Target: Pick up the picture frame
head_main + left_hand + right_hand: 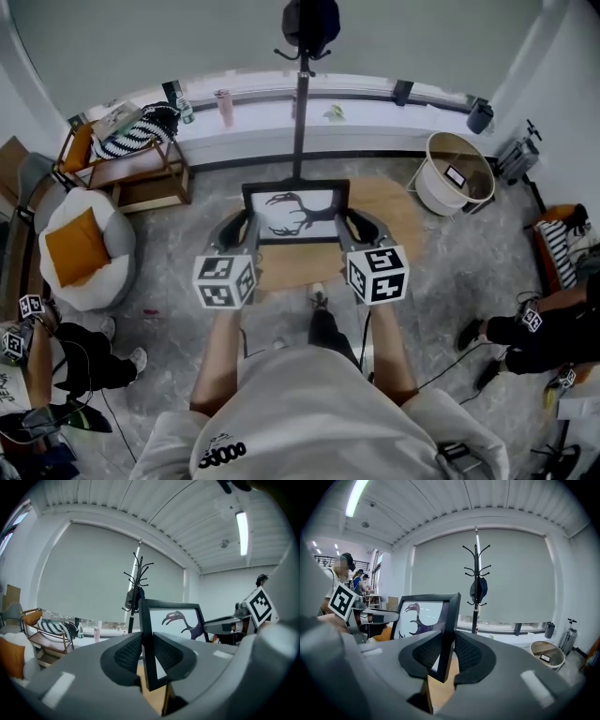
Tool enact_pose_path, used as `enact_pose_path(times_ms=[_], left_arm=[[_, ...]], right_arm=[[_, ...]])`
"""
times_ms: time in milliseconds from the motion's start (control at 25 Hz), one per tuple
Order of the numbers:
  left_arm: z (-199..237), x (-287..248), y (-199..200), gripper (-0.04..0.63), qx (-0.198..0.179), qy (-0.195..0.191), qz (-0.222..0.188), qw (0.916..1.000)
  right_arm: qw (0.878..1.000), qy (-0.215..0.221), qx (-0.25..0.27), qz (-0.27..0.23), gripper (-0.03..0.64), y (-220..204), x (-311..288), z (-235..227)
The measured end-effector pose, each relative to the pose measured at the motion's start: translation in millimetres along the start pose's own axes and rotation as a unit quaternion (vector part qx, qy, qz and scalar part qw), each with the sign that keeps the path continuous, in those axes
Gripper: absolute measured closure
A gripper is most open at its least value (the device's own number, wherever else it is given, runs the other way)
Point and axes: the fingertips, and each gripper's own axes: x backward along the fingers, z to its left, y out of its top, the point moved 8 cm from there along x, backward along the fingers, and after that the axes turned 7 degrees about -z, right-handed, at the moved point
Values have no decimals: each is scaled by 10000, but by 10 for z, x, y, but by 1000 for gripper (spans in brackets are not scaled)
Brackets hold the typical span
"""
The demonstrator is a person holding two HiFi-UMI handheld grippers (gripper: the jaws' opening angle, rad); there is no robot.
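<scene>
A black picture frame (296,214) holding a print of a dark, antlered animal shape hangs in the air above a round wooden table (389,220). My left gripper (246,225) is shut on the frame's left side bar and my right gripper (349,225) on its right side bar. In the left gripper view the frame (171,620) stands upright and edge-on, and the left gripper (146,654) has a ribbed pad pressed on each face of the bar. The right gripper view shows the frame (419,616) clamped the same way by the right gripper (446,654).
A black coat stand (302,94) rises just behind the table. A white round basket (455,173) sits at the right, with a white beanbag holding an orange cushion (80,248) and a wooden rack (131,164) at the left. People sit on the floor at both edges.
</scene>
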Motion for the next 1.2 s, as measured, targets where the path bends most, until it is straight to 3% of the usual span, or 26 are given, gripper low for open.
enact_pose_path(times_ms=[360,640,1200], left_arm=[[-218,115,311,512,-175,-198,-380,9989],[-289,157,485,511,-538,-324,-595,9963],[-306,231,566,509,-672,-364,-820,9937]], right_arm=[[9990,-146,213,-374,531,303,347,3],[9975,-272,356,-550,530,425,489,45],[9946,-340,611,-764,531,540,605,130]])
